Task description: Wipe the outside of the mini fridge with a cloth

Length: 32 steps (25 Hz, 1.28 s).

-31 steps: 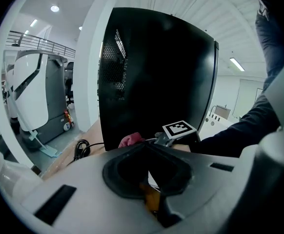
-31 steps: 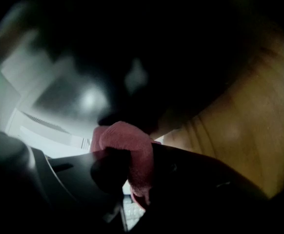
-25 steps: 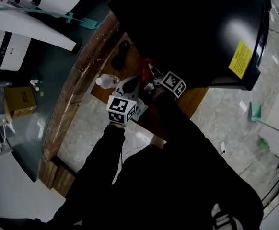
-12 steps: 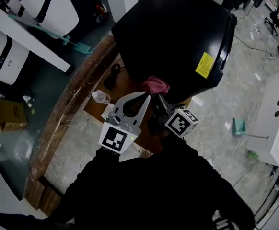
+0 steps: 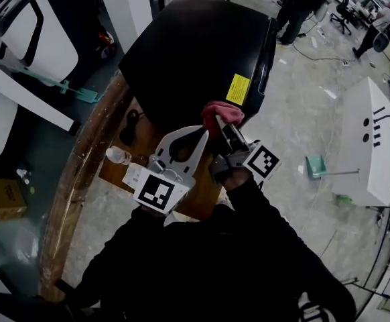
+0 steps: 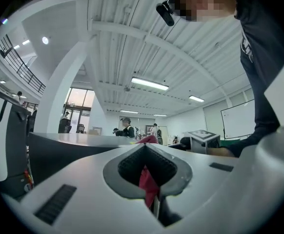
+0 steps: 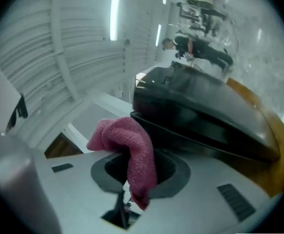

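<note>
The cloth (image 5: 223,111) had come nearer the mini fridge (image 5: 195,52) on the desk (image 5: 90,180), now just below its yellow label (image 5: 237,89). The right hand-held gripper (image 5: 222,122) and the left hand-held gripper (image 5: 202,134) were each clamped on it, apparently bunching it for wiping.

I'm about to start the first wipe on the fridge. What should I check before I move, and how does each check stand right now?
1. Cloth secured: ok. The right gripper is shut on the pink cloth.
2. Cloth against the mini fridge: cannot tell. The cloth sits at the fridge's near edge, but contact isn't clear.
3. Left gripper free of the cloth: cannot tell. Its jaw tips meet beside the cloth, and pink shows in their gap.
4. Bottle out of the way: ok. It stands on the table, left of both grippers and apart from the fridge.
5. Fridge surface unobstructed: ok. Only a yellow label is on it.
</note>
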Each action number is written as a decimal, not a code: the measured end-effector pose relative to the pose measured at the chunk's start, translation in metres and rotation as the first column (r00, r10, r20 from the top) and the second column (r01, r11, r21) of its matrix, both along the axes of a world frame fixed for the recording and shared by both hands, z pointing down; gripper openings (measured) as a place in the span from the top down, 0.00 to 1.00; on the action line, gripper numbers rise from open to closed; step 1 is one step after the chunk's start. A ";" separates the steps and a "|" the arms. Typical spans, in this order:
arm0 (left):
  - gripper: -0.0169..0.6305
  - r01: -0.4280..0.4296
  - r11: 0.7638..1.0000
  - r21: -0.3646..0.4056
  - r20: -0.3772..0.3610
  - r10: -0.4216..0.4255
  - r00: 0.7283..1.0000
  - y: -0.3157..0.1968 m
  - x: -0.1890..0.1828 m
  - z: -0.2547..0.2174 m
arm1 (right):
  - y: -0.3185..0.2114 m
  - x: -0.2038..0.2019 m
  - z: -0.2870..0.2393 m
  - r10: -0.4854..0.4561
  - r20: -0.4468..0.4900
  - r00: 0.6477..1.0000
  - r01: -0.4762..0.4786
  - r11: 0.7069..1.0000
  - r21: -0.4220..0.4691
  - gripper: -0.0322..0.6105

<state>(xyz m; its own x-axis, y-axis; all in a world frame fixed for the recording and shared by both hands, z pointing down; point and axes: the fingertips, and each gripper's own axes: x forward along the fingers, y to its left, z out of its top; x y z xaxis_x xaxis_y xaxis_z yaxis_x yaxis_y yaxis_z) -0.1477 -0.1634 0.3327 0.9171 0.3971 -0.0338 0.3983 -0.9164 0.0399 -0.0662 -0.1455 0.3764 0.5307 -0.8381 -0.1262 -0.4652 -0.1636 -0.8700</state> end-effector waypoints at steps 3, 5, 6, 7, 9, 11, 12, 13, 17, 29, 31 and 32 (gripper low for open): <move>0.96 -0.010 1.000 -0.008 0.013 0.010 1.000 0.005 0.008 0.009 | 0.004 0.003 0.019 -0.035 0.119 0.992 0.031 0.999 0.034 0.83; 0.96 -0.005 1.000 -0.009 0.028 0.005 1.000 0.004 0.014 0.018 | 0.004 0.003 0.038 -0.052 0.193 0.980 0.046 0.998 0.036 0.83; 0.96 -0.001 1.000 -0.006 0.040 0.001 0.999 0.003 0.017 0.025 | 0.004 0.003 0.050 -0.052 0.228 0.972 0.047 0.999 0.027 0.83; 0.96 0.004 1.000 -0.001 0.053 -0.004 0.999 0.002 0.020 0.032 | 0.005 0.003 0.062 -0.048 0.260 0.964 0.045 0.999 0.016 0.83; 0.96 0.012 1.000 0.008 0.084 -0.012 0.996 -0.001 0.026 0.051 | 0.008 0.004 0.088 -0.038 0.309 0.950 0.044 0.999 -0.010 0.83; 0.96 0.020 1.000 -0.001 0.122 -0.019 0.992 -0.004 0.030 0.073 | 0.008 0.005 0.111 -0.038 0.342 0.939 0.052 0.998 -0.034 0.83; 0.96 0.024 1.000 -0.009 0.144 -0.023 0.989 -0.006 0.031 0.085 | 0.007 0.005 0.123 -0.038 0.360 0.932 0.058 0.997 -0.045 0.83; 0.96 0.029 0.999 -0.013 0.163 -0.027 0.986 -0.008 0.032 0.098 | 0.007 0.004 0.137 -0.037 0.382 0.924 0.063 0.996 -0.058 0.83; 0.96 0.037 0.999 0.010 0.240 -0.038 0.970 -0.015 0.037 0.151 | 0.001 0.005 0.192 -0.021 0.467 0.884 0.080 0.991 -0.106 0.83; 0.96 0.051 0.998 -0.037 0.561 -0.021 0.828 -0.012 0.054 0.329 | -0.006 0.008 0.351 0.009 0.592 0.806 0.157 0.961 -0.228 0.83; 0.96 0.050 0.998 -0.028 0.599 -0.023 0.800 -0.010 0.052 0.353 | -0.006 0.008 0.373 0.016 0.605 0.796 0.172 0.952 -0.252 0.83; 0.96 0.045 0.999 -0.027 0.614 -0.019 0.789 -0.007 0.051 0.363 | -0.006 0.008 0.382 0.021 0.609 0.793 0.178 0.948 -0.264 0.83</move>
